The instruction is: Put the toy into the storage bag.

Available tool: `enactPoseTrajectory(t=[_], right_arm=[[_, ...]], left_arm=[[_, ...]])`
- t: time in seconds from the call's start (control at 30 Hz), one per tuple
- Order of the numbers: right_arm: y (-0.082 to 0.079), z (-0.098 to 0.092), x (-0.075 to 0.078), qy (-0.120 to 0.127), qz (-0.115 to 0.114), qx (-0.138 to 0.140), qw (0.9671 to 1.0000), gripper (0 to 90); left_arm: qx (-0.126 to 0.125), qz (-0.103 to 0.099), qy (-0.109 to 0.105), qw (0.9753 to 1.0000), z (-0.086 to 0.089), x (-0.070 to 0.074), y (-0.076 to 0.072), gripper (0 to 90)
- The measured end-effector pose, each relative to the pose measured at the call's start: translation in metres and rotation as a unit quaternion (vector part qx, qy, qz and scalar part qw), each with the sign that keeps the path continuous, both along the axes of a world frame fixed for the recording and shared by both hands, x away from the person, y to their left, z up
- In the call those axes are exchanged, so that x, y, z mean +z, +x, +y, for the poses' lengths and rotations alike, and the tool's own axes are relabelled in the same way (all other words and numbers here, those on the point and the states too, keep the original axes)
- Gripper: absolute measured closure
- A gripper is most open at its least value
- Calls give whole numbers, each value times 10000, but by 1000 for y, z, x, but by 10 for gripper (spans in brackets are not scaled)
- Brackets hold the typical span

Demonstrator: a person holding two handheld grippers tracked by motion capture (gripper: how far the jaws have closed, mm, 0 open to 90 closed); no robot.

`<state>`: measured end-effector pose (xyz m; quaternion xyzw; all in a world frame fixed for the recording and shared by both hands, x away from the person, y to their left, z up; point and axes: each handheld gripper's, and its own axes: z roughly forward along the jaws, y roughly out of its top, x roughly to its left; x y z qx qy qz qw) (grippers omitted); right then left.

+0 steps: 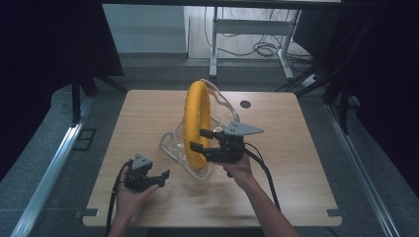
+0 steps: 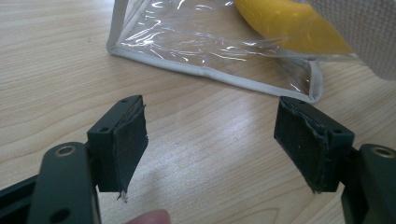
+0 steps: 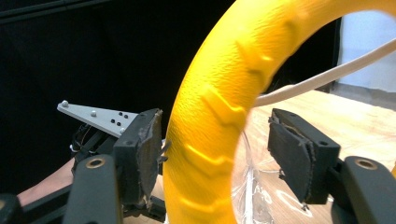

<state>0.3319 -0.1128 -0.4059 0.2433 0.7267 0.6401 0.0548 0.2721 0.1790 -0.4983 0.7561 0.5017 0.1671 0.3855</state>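
A yellow foam ring [image 1: 194,123] is seen standing upright on edge near the middle of the wooden table [image 1: 306,163], its lower part sunk in a clear plastic bag [image 1: 174,147] with pale piped seams. The ring's tread-like ridges are shown close up in the right gripper view, where its rim passes between the two black jaws. The right gripper [image 1: 197,139] is set wide around that rim: one pad appears to touch the foam while a clear gap is left at the other, so the ring is probably being steadied rather than clamped, though motion blur makes this uncertain. The upright pose is judged to serve sliding the ring in or out of the bag's mouth. The left gripper [image 1: 164,176] is held low over the table's near side, just beside the bag's corner, its jaws spread wide and empty, apparently ready to pin or pinch the plastic.
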Motion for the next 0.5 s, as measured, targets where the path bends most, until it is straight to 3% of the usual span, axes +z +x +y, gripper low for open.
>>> enactPoseTrajectory(t=[0.5], right_arm=[[-4,-16,1,123,-129,-32,9998,347]], left_arm=[[7,1,9,10000,0,0,0,256]])
